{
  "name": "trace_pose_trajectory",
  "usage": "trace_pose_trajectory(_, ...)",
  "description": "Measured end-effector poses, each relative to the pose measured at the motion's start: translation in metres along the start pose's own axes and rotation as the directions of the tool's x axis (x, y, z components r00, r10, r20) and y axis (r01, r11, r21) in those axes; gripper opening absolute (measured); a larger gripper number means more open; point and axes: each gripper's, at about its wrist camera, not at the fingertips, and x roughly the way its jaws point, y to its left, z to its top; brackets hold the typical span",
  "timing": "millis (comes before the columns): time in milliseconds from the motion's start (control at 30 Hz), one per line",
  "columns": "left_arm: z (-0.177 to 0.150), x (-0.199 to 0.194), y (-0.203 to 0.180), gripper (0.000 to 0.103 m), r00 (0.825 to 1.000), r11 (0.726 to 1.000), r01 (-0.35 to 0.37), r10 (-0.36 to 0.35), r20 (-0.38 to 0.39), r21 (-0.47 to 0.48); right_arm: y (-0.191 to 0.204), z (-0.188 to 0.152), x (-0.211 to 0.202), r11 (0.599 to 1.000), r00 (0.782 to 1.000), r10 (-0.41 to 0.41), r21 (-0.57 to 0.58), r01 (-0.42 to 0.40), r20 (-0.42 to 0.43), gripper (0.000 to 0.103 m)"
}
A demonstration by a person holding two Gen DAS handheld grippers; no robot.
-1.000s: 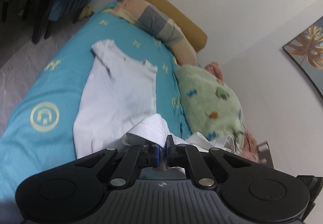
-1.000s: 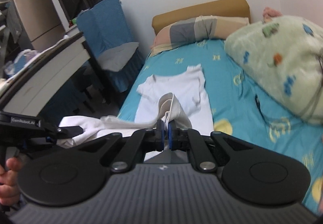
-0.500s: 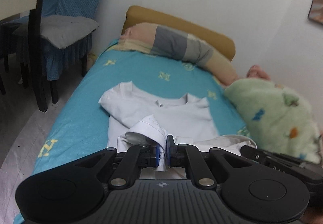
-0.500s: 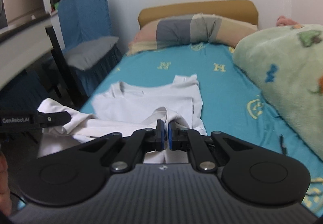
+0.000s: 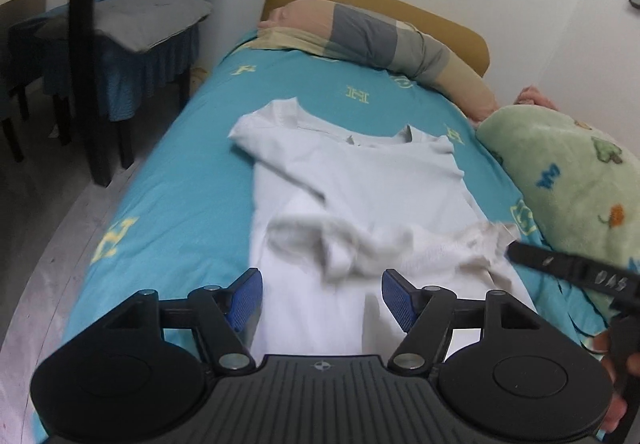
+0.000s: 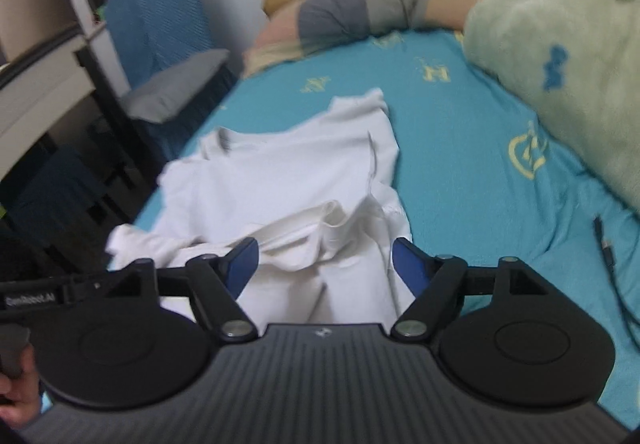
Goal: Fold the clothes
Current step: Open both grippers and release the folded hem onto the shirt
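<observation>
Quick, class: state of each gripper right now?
Left gripper: opening, nothing gripped, white shirt lies below.
Right gripper: opening, shirt released.

White T-shirts (image 5: 360,196): one
Beds (image 5: 180,180): one
Pillows (image 5: 372,36): one
Green blankets (image 5: 568,180): one
Chairs (image 5: 132,20): one
Cables (image 6: 612,268): one
Grippers: two, left (image 5: 322,298) and right (image 6: 326,264)

Shirt (image 5: 360,180) flat on bed (image 5: 180,184), collar toward pillow (image 5: 380,40) at headboard (image 5: 380,4). Bottom hem bunched on shirt's lower half, just ahead of both tools. Blanket (image 5: 568,180) heaped along bed's wall side, right of shirt. Chair (image 5: 132,28) left of bed. Cable (image 6: 612,264) on bed near blanket.
</observation>
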Motion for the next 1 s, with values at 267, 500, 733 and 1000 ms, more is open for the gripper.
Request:
trace_pose_trajectory(267, -0.031, -0.019, 0.001, 0.055, 0.998, 0.997, -0.02, 0.014, -0.069, -0.08, -0.018, -0.027, -0.051, 0.997, 1.0, -0.01, 0.083, 0.011, -0.01, 0.069)
trace_pose_trajectory(500, -0.04, -0.004, -0.009, 0.012, 0.995, 1.0, -0.024, 0.023, -0.092, -0.009, -0.037, -0.052, -0.019, 0.996, 0.991, -0.061, 0.059, 0.068, -0.116, 0.054)
trace_pose_trajectory(733, -0.036, -0.033, -0.009, 0.004, 1.0, 0.999, -0.027, 0.027, 0.006, -0.033, -0.022, -0.051, -0.03, 0.991, 0.991, -0.132, -0.028, 0.131, -0.034, 0.004)
trace_pose_trajectory(1000, -0.04, -0.014, -0.006, 0.015, 0.994, 0.997, -0.078, 0.077, -0.073, -0.01, -0.04, -0.057, -0.021, 0.988, 0.986, -0.151, 0.032, 0.153, -0.064, 0.004)
